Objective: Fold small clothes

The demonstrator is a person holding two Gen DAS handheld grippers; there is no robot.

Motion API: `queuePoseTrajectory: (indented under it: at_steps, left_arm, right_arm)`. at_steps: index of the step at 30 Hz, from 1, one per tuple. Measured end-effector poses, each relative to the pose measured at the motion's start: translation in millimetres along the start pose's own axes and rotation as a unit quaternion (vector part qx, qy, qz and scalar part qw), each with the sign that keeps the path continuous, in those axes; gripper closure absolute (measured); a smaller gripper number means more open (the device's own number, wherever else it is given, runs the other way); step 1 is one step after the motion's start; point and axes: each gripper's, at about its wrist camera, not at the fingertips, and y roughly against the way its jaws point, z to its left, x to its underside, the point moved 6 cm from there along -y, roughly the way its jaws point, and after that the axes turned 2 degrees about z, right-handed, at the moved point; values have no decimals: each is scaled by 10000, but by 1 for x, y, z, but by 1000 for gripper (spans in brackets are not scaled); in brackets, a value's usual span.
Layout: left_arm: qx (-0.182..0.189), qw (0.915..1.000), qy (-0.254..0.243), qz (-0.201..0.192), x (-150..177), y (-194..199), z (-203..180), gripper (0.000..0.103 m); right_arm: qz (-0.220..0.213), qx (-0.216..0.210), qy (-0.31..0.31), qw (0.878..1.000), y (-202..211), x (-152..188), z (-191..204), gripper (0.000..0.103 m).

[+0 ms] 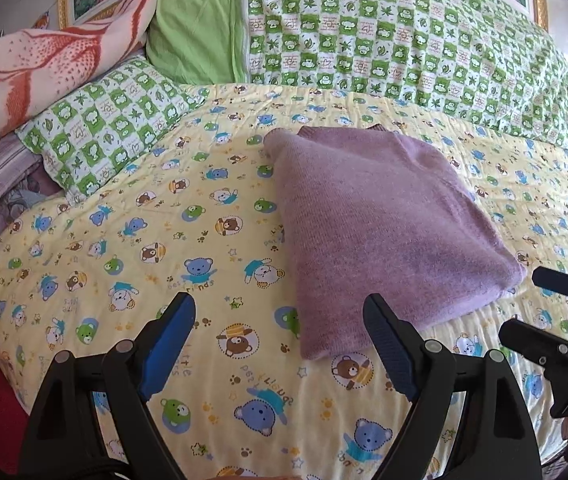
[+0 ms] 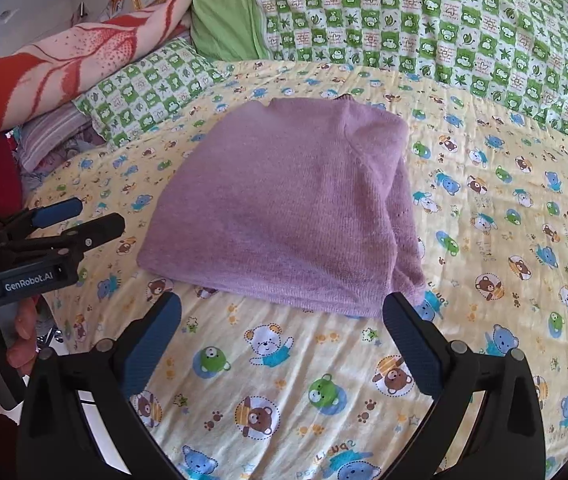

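The purple knitted sweater (image 2: 284, 208) lay folded into a thick rectangle on the bear-print quilt (image 2: 323, 380), just ahead of both claws. The right gripper (image 2: 282, 340) was spread wide and empty, its right finger at the sweater's near right corner, its left finger short of the near hem. The left gripper (image 1: 280, 340) was likewise wide open and held nothing, with the sweater's near corner just beside its right finger and bare quilt ahead of its left.

The sleeves seemed already tucked in, though the far collar edge was too foreshortened to be sure. The likely step was a last fold, or a final tidy. To do it well, each claw should probably slide low along the quilt and pinch every layer at a near corner, not merely the top one. Then both should lift together and carry the hem evenly towards the collar, keeping the right-hand stacked edge from slumping open.
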Motion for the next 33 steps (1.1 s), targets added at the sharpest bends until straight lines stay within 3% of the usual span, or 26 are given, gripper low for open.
queuePoseTrajectory:
  at_steps: [16, 33]
  left_arm:
    - [8, 9999, -100, -44, -7, -2, -6, 16]
    - [48, 9997, -127, 204, -13, -11, -11, 16]
  right_arm:
    - [-194, 25, -43, 9998, -3, -20, -5, 2]
    - [-177, -2, -47, 9998, -6, -24, -4, 2]
